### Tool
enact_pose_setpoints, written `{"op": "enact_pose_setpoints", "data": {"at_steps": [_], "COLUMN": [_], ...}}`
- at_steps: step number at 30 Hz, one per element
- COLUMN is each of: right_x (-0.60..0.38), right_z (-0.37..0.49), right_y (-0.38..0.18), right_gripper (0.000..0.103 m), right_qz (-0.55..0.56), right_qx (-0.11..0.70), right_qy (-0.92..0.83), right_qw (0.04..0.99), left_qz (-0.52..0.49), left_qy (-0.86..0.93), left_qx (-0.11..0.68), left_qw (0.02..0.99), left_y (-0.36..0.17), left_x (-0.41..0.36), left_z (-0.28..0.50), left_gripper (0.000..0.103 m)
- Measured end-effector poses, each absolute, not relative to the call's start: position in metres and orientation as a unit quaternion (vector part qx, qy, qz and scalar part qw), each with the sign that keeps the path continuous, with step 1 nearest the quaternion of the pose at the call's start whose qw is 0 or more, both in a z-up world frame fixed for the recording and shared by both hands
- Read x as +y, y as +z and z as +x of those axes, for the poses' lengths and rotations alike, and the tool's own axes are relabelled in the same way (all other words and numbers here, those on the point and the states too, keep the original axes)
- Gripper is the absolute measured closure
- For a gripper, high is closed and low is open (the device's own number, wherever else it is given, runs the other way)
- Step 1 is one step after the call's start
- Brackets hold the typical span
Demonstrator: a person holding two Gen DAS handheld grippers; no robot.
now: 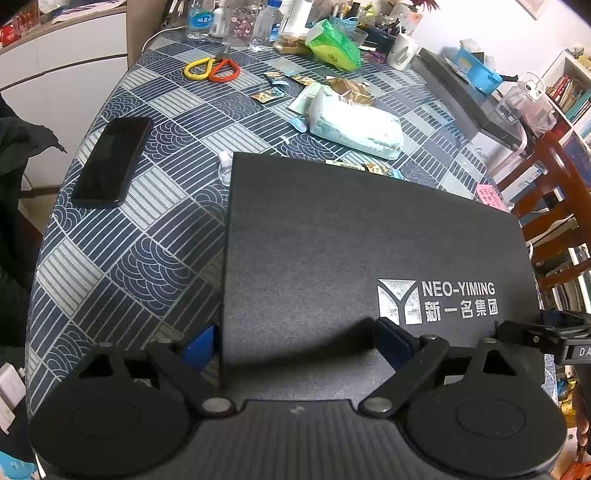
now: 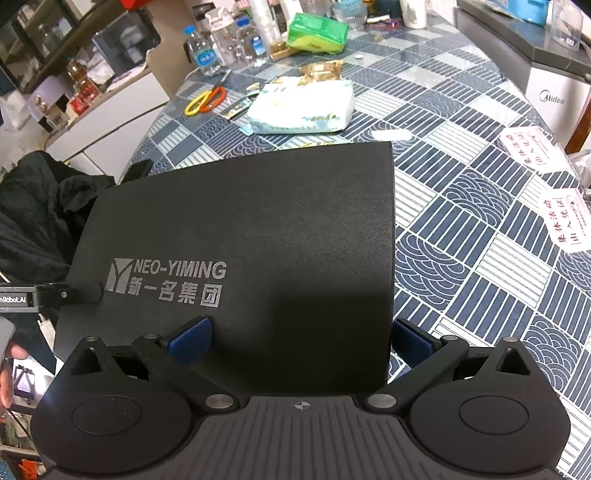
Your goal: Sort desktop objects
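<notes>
A black notebook (image 1: 332, 229) with a silver NEO-YIMING logo lies near the front of the patterned table (image 1: 147, 258). My left gripper (image 1: 295, 345) is open and straddles its near left corner. One blue pad (image 1: 199, 347) is outside the left edge and the other (image 1: 391, 343) is over the cover. My right gripper (image 2: 299, 341) is open at the near right corner of the notebook (image 2: 258, 221), with one pad (image 2: 188, 339) over the cover and one (image 2: 410, 343) past the right edge. Each gripper's tip shows at the book's side in the other view.
A black phone (image 1: 110, 162) lies to the left. Behind the notebook are a tissue pack (image 1: 354, 127), snack sachets (image 1: 267, 95) and scissors (image 1: 212, 69). A green bag (image 1: 334, 44) and bottles (image 1: 199, 18) stand at the back. Paper slips (image 2: 528, 147) lie at right, near a wooden chair (image 1: 554, 206).
</notes>
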State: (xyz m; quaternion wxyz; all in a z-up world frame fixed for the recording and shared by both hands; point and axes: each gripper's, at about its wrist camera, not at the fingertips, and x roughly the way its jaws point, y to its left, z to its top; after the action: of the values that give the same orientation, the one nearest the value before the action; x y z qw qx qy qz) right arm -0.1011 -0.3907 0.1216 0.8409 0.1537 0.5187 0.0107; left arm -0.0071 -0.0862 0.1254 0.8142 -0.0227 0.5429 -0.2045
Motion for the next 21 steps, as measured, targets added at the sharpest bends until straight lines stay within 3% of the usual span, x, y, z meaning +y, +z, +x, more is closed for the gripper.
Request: {"op": "enact_pose_setpoints", "data": {"at_steps": [21], "right_x": [-0.3948], "right_z": [-0.1022], "right_y": [0.1127], "right_gripper": [0.0], "right_qz": [0.168], "right_qx": [0.513], "right_qy": [0.008], "right_qw": [0.842], "left_qz": [-0.019], "left_qy": [-0.2], "left_qx": [0.541], "left_qw": [0.817], "left_y": [0.1199], "left_x": [-0.0872], "left_z": [-0.0073], "left_gripper": [0.0]}}
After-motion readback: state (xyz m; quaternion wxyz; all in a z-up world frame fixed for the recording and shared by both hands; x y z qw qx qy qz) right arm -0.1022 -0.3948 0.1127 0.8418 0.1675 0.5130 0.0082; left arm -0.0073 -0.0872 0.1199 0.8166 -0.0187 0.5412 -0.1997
